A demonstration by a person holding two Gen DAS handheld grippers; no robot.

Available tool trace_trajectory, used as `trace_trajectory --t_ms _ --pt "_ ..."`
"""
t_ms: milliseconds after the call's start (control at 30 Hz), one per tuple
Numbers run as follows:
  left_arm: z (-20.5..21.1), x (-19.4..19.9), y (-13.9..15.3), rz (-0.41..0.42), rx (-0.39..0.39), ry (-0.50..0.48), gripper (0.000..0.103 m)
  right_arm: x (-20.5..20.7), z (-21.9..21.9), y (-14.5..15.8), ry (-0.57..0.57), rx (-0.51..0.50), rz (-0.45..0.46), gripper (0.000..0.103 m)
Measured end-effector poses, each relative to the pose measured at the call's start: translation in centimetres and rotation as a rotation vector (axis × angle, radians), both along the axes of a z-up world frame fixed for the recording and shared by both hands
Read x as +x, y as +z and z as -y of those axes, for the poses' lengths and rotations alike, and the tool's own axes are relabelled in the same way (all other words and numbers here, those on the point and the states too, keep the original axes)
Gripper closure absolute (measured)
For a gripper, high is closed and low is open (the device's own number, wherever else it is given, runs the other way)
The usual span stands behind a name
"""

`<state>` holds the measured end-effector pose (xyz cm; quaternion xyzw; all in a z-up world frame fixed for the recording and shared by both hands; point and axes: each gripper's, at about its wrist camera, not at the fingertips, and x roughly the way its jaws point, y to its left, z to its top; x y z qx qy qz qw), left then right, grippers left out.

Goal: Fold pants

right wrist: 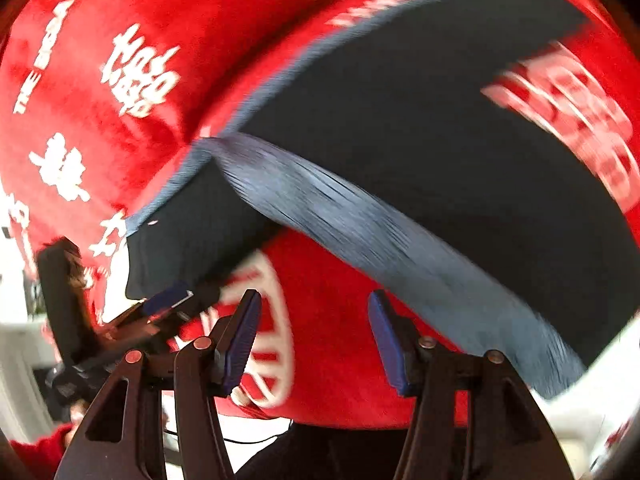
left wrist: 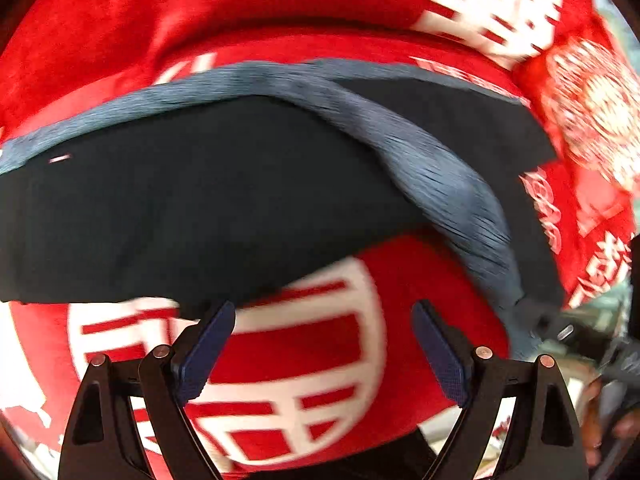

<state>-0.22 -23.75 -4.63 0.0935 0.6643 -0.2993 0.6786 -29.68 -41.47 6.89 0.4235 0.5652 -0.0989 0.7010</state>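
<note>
One pair of dark pants [left wrist: 208, 200] lies spread on a red cloth with white lettering [left wrist: 280, 12], just ahead of both sets of jaws and apart from them. A paler blue-grey ribbed band [left wrist: 436, 184], most likely the waistband, runs diagonally across the dark fabric; in the right wrist view the same band [right wrist: 360, 224] sweeps from ahead-left of the jaws down to their right.

The left gripper [left wrist: 324, 344] hangs with its jaws spread wide and nothing between them, the near hem of the pants just beyond the left fingertip. The right gripper [right wrist: 314, 332] likewise stands wide apart and empty, over bare red cloth with the band just past its right side. In the right view the left gripper [right wrist: 168, 300] shows off to the left, close to a corner of the pants (the blur hides whether it touches).

The pants look soft, light and limp, so they will likely sag and drag on the plush cloth rather than slide; a pinch on a single layer may lift only that layer. The ribbed band seems the thicker, firmer place to grip, and the near hem corners are a fair second choice.

Count: one pair of pants, one red cloth, two grippers.
</note>
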Motion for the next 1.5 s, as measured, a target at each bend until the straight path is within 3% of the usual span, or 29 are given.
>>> trace_trajectory --t_ms 133,433,600,900,967,1000,1033,1067,1100,1133,1233,1367,1500 --pt "2.0 -1.8 0.0 -0.002 -0.023 -0.083 0.012 -5.4 0.3 -0.4 -0.089 -0.031 -0.032 0.043" --pt "7.7 -4.0 -1.5 -0.081 -0.070 -0.124 0.012 -13.2 4.3 -2.6 -0.212 -0.078 -0.109 0.043" --pt "10.0 -4.5 -2.8 -0.093 -0.060 -0.105 0.012 -14.5 6.2 -5.3 -0.188 -0.017 -0.109 0.043" --pt "11.8 -4.7 -3.4 -0.118 -0.049 -0.053 0.012 -14.2 7.8 -6.9 -0.112 0.105 -0.003 0.046" --pt "12.4 -4.8 -3.5 -0.118 -0.045 -0.056 0.012 -14.3 7.9 -7.3 -0.101 0.144 0.008 0.057" --pt "12.6 -4.9 -3.5 -0.119 -0.044 -0.058 0.012 -14.3 8.0 -7.5 -0.093 0.157 0.001 0.070" --pt "12.9 -5.0 -3.5 -0.115 -0.040 -0.058 0.012 -14.3 8.1 -7.7 -0.087 0.177 -0.003 0.090" --pt "13.1 -5.0 -3.4 -0.115 -0.042 -0.055 0.013 -14.2 8.3 -7.8 -0.082 0.202 -0.008 0.096" --pt "13.4 -5.0 -3.4 -0.119 -0.050 -0.052 0.026 -14.2 8.6 -7.5 -0.082 0.224 0.003 0.096" --pt "13.5 -5.0 -3.3 -0.123 -0.056 -0.052 0.052 -14.1 8.6 -7.2 -0.080 0.235 0.016 0.099" --pt "14.1 -4.5 -3.4 -0.179 -0.083 -0.034 0.084 -13.5 9.8 -5.0 -0.047 0.263 0.071 0.100" --pt "14.4 -3.5 -2.0 -0.204 -0.116 0.026 0.086 -11.3 12.2 -1.5 0.007 0.266 0.153 0.100" --pt "15.3 -2.5 0.7 -0.167 -0.141 0.059 0.086 -8.0 15.7 2.2 0.046 0.259 0.243 0.100"
